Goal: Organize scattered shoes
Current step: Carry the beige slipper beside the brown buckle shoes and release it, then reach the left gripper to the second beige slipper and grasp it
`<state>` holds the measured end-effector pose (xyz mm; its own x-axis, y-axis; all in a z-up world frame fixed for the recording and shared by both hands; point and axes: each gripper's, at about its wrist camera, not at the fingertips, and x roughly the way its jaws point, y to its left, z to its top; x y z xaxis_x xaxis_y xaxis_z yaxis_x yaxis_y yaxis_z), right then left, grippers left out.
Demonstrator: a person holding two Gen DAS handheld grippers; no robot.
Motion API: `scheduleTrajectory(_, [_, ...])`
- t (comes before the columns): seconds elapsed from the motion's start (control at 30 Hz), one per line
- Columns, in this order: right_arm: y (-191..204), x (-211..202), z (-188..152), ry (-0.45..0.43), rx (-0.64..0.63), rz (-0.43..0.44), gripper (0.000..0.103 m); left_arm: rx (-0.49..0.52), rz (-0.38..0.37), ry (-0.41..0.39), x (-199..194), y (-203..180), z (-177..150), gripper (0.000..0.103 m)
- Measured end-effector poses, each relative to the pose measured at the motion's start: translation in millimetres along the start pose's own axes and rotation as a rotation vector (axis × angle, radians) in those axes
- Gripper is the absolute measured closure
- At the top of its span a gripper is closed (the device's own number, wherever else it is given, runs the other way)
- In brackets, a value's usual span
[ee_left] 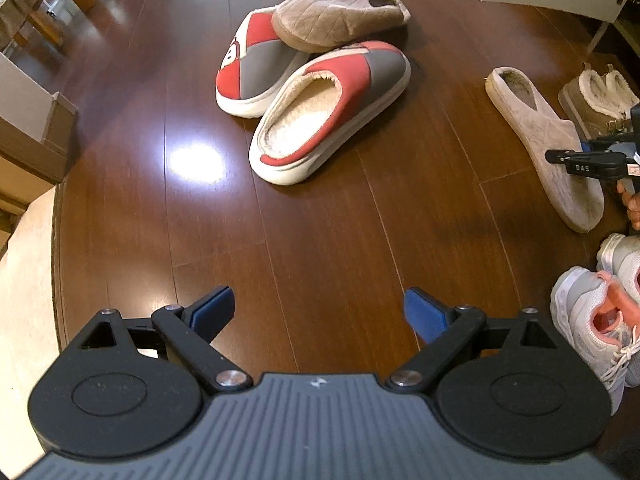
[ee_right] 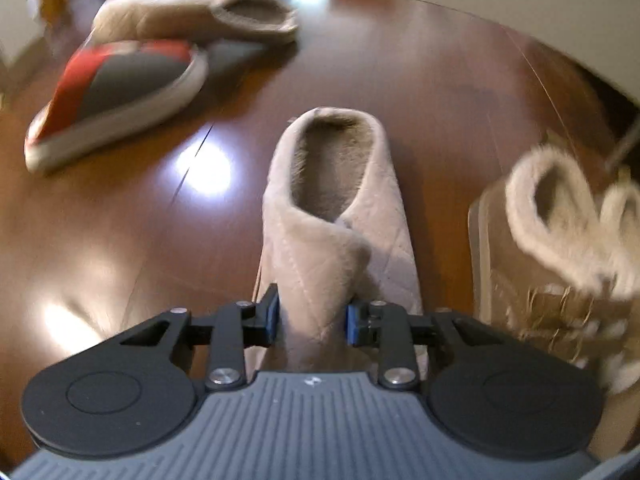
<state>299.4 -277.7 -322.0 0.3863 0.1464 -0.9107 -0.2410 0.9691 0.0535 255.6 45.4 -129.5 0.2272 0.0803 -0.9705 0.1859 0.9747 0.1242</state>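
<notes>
Wooden floor (ee_right: 440, 80): beige slipper (ee_right: 336, 200) lengthwise, heel away, toe pinched.

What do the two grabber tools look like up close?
Both look alike. The left gripper and the right gripper each have a grey ribbed body, two black round discs, black linkage arms with silver screws, and blue pads on the fingertips.

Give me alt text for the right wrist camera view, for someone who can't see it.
The right gripper pinches the toe fabric of a beige quilted slipper lying on a dark wood floor. A red and grey slipper and another beige slipper lie beyond, fleece-lined boots to the right.
</notes>
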Motion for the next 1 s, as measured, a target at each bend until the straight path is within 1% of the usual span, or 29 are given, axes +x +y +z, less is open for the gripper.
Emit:
scheduleTrajectory(0.07, [-10, -5, -6, 0.003, 0.051, -0.027, 0.080, -0.005, -0.003, 0.007, 3, 0, 0, 0.010])
scheduleTrajectory(0.17, [-30, -15, -18, 0.002, 0.104, -0.028, 0.080, -0.003, -0.008, 0.018, 6, -2, -2, 0.010])
scheduleTrajectory(0.3, [-31, -14, -25, -0.011, 0.036, -0.043, 0.079, 0.015, -0.022, 0.009, 5, -6, -2, 0.010])
scheduleTrajectory(0.33, [-31, -14, -27, -0.008, 0.026, -0.045, 0.077, 0.013, -0.026, 0.010, 5, -6, -2, 0.010])
scheduleTrajectory(0.4, [-34, -16, -25, 0.000, 0.030, -0.042, 0.065, 0.008, -0.036, 0.012, 5, -6, -2, 0.010])
scheduleTrajectory(0.43, [-33, -17, -23, 0.001, 0.047, -0.044, 0.045, 0.001, -0.041, 0.013, 6, -5, -1, 0.010])
scheduleTrajectory(0.47, [-31, -21, -22, -0.002, 0.067, -0.054, 0.030, -0.004, -0.040, 0.014, 7, -4, -1, 0.010])
scheduleTrajectory(0.53, [-31, -33, -23, -0.024, 0.102, -0.076, 0.023, -0.009, -0.033, 0.010, 6, -4, 0, 0.010])
scheduleTrajectory(0.6, [-29, -57, -29, -0.061, 0.170, -0.111, 0.023, -0.001, -0.017, -0.001, 1, -5, 1, 0.010])
scheduleTrajectory(0.7, [-28, -103, -50, -0.085, 0.296, -0.104, 0.018, 0.020, 0.023, -0.059, -25, -7, 6, 0.010])
scheduleTrajectory(0.77, [-25, -135, -67, -0.073, 0.368, -0.094, 0.017, 0.032, 0.032, -0.098, -44, -9, 8, 0.010])
scheduleTrajectory(0.83, [-16, -160, -78, -0.049, 0.371, -0.111, 0.017, 0.077, 0.049, -0.162, -79, -19, 11, 0.010])
scheduleTrajectory(0.9, [0, -183, -83, -0.030, 0.345, -0.133, 0.015, 0.117, 0.070, -0.213, -112, -29, 10, 0.010])
scheduleTrajectory(0.97, [23, -213, -85, -0.029, 0.319, -0.180, 0.013, 0.137, 0.072, -0.258, -144, -36, 6, 0.010])
scheduleTrajectory(1.0, [31, -223, -84, -0.039, 0.310, -0.183, 0.013, 0.138, 0.059, -0.280, -164, -40, 2, 0.010])
